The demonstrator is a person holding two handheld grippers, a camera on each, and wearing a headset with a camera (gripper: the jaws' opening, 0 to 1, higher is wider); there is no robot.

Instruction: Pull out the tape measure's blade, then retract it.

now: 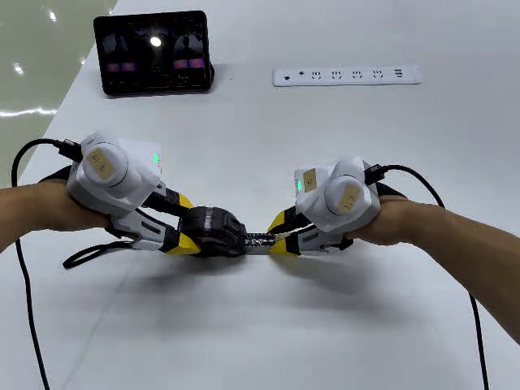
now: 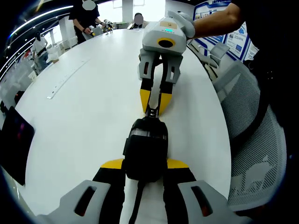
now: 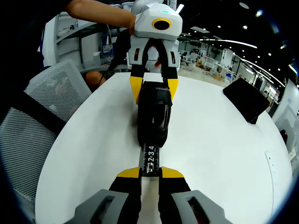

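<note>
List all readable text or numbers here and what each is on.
"2 3 4": on the tape measure's blade, right gripper view.
Tape measure case: nothing legible.
Tan stickers on gripper bodies: too small.
Power strip markings, tablet screen, wall posters: too small or blurred.

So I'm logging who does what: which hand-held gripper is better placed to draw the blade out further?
Right. The right hand-held gripper is shut on the blade just outside the case; the left hand-held gripper clamps the case, so it probably anchors.
</note>
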